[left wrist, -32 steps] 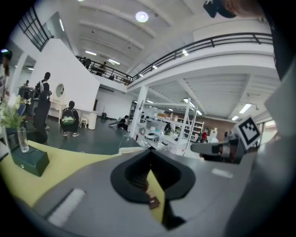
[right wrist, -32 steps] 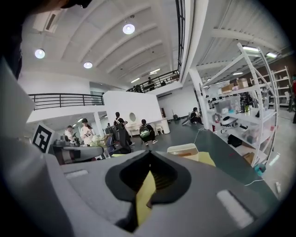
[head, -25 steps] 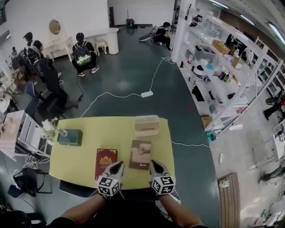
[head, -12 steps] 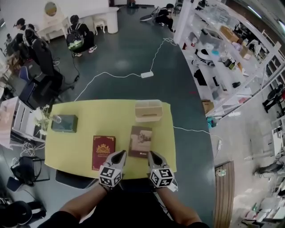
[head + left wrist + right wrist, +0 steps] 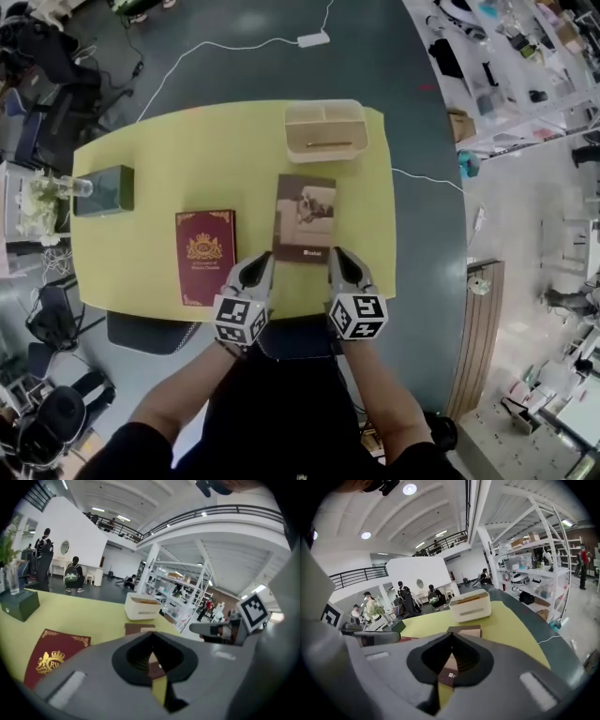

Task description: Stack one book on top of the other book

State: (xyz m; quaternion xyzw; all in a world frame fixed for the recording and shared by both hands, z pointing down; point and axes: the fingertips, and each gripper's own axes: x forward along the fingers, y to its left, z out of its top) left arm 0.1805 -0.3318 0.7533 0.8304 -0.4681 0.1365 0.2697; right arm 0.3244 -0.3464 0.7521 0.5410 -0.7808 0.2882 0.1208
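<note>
Two books lie flat and apart on the yellow table (image 5: pixel 187 150). The red book with a gold crest (image 5: pixel 205 256) (image 5: pixel 51 659) is on the left, the brown book with a pale picture (image 5: pixel 306 217) (image 5: pixel 465 631) on the right. My left gripper (image 5: pixel 263 266) is shut and empty, its tips between the two books near the front edge. My right gripper (image 5: pixel 336 262) is shut and empty too, at the brown book's near right corner. Through each gripper's closed jaws I see the brown book's near end.
A cream box (image 5: pixel 325 131) (image 5: pixel 469 604) stands behind the brown book at the table's far edge. A dark green box (image 5: pixel 104 189) (image 5: pixel 18 604) and a vase of flowers (image 5: pixel 45 202) sit at the far left. A white shelf unit (image 5: pixel 525 564) stands to the right.
Both grippers have come down and forward together, from over the table's front edge to the books' near ends. The head view now looks steeper down. Both stayed shut.
</note>
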